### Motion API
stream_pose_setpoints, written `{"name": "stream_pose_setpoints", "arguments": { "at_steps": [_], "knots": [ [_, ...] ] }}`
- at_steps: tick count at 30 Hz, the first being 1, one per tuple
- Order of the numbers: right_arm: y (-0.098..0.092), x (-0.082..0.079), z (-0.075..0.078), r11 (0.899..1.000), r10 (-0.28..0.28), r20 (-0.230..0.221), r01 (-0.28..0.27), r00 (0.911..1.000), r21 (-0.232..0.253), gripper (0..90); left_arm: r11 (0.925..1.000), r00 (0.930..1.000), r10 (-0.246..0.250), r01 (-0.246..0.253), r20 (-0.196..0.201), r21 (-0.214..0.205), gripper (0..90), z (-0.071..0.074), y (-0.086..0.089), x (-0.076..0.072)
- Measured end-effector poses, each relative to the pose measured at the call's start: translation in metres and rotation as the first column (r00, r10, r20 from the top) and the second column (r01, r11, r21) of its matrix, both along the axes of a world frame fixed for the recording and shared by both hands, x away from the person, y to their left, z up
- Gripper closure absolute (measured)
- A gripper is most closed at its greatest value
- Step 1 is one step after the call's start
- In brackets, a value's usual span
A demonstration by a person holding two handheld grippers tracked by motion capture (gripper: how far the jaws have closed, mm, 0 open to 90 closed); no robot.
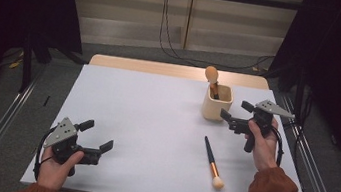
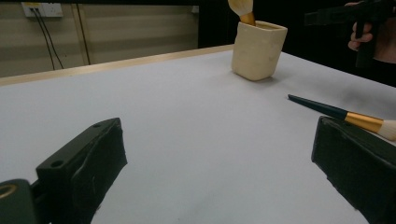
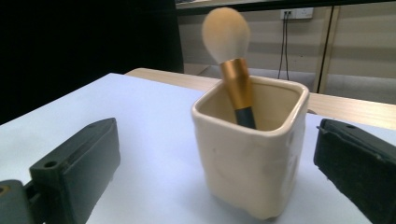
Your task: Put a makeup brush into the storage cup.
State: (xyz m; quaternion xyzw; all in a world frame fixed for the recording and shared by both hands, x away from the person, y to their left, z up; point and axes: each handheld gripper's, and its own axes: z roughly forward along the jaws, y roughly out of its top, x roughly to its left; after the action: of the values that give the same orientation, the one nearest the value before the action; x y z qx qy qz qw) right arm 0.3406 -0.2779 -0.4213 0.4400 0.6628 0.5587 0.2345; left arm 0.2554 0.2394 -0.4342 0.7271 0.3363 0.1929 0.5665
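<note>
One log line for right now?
right gripper: open beside cup | brush in cup: upright | second brush: flat on table | left gripper: open, empty

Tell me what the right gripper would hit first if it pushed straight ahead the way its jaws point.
Probably the cream square cup holding a makeup brush; it stands just ahead of the open right gripper, between its jaw lines, though depth is uncertain.

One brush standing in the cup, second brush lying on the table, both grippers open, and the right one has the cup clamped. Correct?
Not the clamp. The right gripper is open beside the cup; the right gripper view shows its pads clear of the cup walls. The rest holds: one brush stands in the cup, the second brush lies on the table, and the left gripper is open.
</note>
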Motion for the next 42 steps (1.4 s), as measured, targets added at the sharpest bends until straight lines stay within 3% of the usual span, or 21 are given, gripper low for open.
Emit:
{"name": "stream_pose_setpoints", "arguments": {
  "at_steps": [7, 16, 37, 42],
  "knots": [
    [0.002, -0.018, -0.003, 1.000, 0.006, 0.003, -0.006, 1.0000, -0.022, 1.2, 1.0000, 1.0000, 0.000, 0.000, -0.005, 0.006, 2.8, -0.001, -0.001, 0.001],
    [0.006, -0.042, -0.004, 1.000, 0.005, 0.014, -0.005, 0.9999, -0.013, 1.0, 0.9999, 0.9999, 0.011, -0.011, -0.006, 0.001, 2.8, -0.001, 0.003, 0.000],
    [-0.015, -0.109, -0.016, 0.997, -0.056, 0.023, 0.058, 0.9981, -0.053, 0.7, 0.9991, 0.9991, 0.043, -0.043, 0.002, -0.002, 2.8, 0.001, 0.007, -0.007],
    [-0.016, -0.123, -0.019, 0.997, -0.043, 0.018, 0.044, 0.9989, -0.057, 0.7, 0.9992, 0.9992, 0.041, -0.041, -0.001, -0.004, 2.8, 0.001, 0.009, -0.010]
  ]
}}
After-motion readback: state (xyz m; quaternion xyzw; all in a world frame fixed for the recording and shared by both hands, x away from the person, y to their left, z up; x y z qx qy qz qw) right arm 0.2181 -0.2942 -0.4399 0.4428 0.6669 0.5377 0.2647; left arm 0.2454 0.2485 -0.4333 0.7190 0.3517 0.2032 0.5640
